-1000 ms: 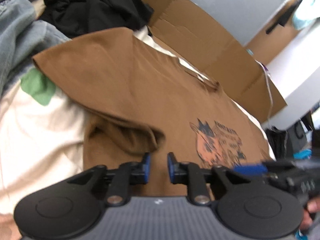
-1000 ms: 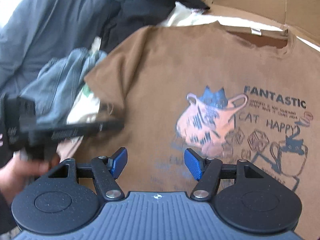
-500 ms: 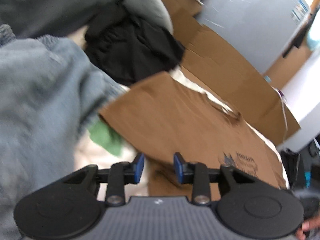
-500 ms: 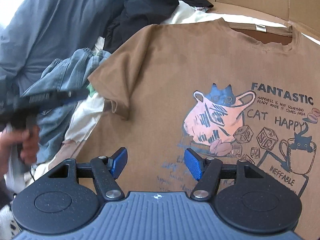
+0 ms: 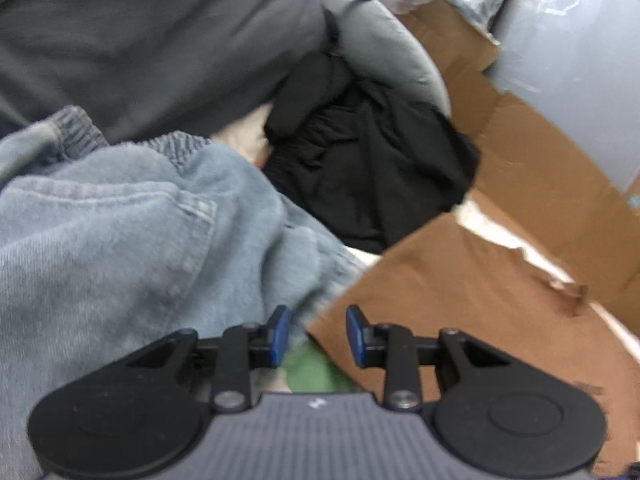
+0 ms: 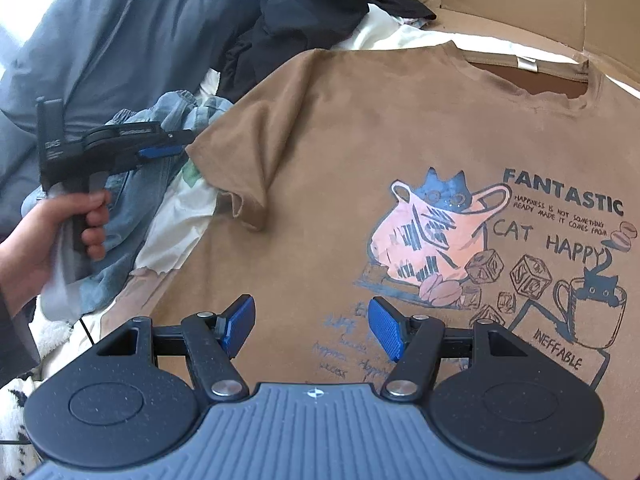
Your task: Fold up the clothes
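Left wrist view: the left gripper [image 5: 314, 334] is hovering with jaws released and empty, the shirt [image 5: 460, 300] sleeve corner lying just ahead, to the right of jeans [image 5: 120, 240].

Right wrist view: the right gripper [image 6: 308, 330], jaws released, is hanging over the shirt's [image 6: 360, 140] lower front; the sleeve [image 6: 236, 168] is lying nearer the left gripper [image 6: 160, 148].

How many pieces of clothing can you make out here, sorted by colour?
Brown: 1, the printed T-shirt
Light blue denim: 1, the jeans
Black: 1, a crumpled garment
Dark grey: 1, a large garment
Pale grey: 1, a garment
Total: 5
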